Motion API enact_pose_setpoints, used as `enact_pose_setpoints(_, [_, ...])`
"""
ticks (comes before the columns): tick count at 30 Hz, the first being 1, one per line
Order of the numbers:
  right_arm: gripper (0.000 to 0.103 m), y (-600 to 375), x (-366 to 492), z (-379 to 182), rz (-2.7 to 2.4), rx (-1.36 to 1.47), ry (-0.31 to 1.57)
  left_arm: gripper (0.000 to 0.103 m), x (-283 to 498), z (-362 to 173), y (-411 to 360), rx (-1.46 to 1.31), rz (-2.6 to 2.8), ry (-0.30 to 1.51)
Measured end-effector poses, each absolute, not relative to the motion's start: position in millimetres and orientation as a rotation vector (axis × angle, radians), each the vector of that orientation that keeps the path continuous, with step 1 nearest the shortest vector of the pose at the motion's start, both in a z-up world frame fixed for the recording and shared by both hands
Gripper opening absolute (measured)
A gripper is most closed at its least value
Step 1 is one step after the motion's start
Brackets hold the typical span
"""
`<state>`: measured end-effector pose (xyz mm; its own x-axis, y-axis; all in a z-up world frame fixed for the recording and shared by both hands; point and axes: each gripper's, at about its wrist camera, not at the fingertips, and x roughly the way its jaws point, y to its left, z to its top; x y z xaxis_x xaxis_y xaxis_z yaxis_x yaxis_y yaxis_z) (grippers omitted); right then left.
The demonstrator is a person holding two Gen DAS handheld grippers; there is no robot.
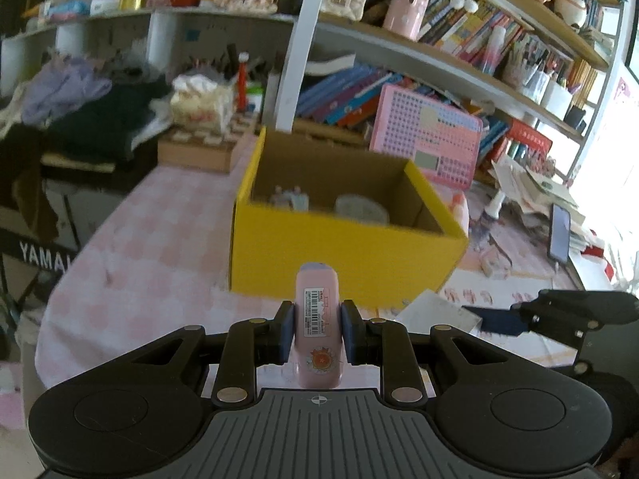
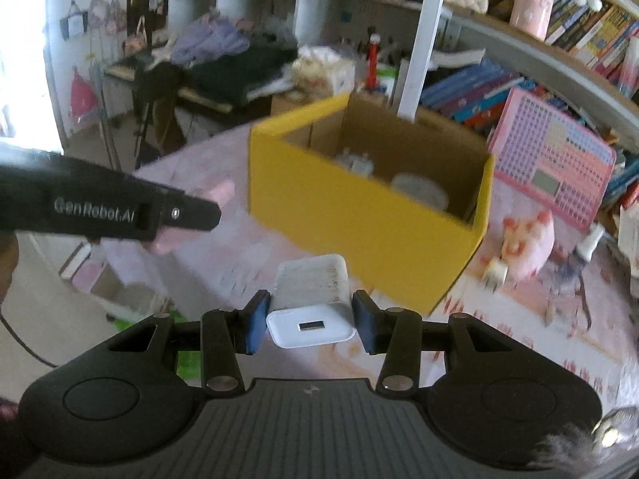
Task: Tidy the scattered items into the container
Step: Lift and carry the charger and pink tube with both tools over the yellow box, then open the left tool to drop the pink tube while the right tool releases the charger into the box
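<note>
A yellow cardboard box [image 1: 343,251] stands open on the pink checked table; it shows in the right wrist view too [image 2: 359,219]. Inside lie a white plug [image 1: 289,198] and a round pale tin [image 1: 361,208]. My left gripper [image 1: 317,329] is shut on a pink tube-like item [image 1: 318,327], held upright just in front of the box. My right gripper [image 2: 311,315] is shut on a white USB charger [image 2: 311,311], held in front of the box's near corner. The left gripper also shows at the left of the right wrist view [image 2: 120,209].
A pink plush toy [image 2: 527,243] and a small white plug [image 2: 495,273] lie on the table right of the box. A pink perforated board [image 1: 425,141] leans behind. A phone [image 1: 559,233], papers and crowded bookshelves [image 1: 499,40] lie to the right. A keyboard piled with clothes [image 1: 80,119] stands at the left.
</note>
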<state>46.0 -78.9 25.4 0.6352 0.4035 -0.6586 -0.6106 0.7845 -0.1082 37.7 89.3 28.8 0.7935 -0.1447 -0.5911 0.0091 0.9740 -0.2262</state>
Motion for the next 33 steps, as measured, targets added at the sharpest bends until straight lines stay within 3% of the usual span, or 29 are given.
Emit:
enact_pose_setpoints(12, [0.043,-87,129,76,0.606,-0.269,0.531,0.023,116,59,86,-0.199,-0.090,0.547])
enact_pose_setpoints(22, [0.043,-70,221,44,0.622,-0.295,0.677,0.023,183,37,85,-0.187,-0.064,0.622])
enact_pose_setpoints(33, [0.043,-51,259,5,0.683,-0.375,0.822,0.023,225,4,77,-0.119,-0.072,0.756])
